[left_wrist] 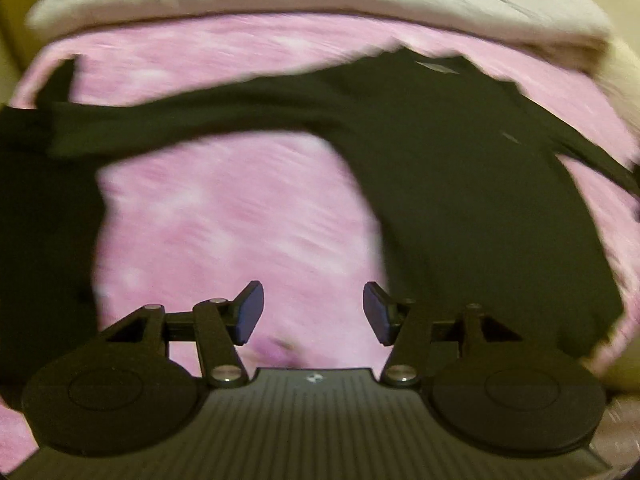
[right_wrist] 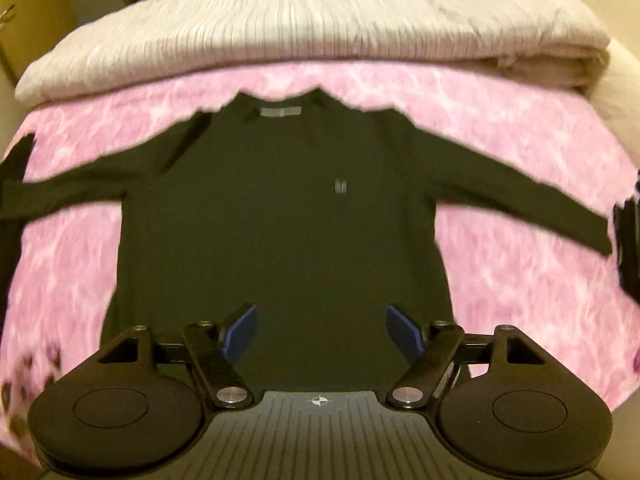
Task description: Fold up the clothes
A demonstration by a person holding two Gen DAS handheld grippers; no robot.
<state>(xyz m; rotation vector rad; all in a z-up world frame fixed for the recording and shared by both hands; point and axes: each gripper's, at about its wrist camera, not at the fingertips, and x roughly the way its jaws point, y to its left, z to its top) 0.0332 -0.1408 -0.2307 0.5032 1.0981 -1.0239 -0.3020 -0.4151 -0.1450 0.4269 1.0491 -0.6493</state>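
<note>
a black long-sleeved top (right_wrist: 280, 216) lies flat, sleeves spread, on a mottled pink fleecy blanket (right_wrist: 520, 280) below a ribbed white folded cover (right_wrist: 280, 20). the left tongs (left_wrist: 313, 312) and right tongs (right_wrist: 322, 334) gape wide with blue pads, gripping nothing.

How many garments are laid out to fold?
1: a black long-sleeved top spread flat on the pink blanket, sleeves out to both sides. The folded white bedding behind could hide more.

Location: a home bedroom. The work surface is a bed (right_wrist: 500, 148) covered with a pink patterned blanket (right_wrist: 80, 240). A folded white quilt (right_wrist: 304, 28) lies across its far end. Cream walls and a cupboard door (right_wrist: 24, 12) stand behind.
</note>
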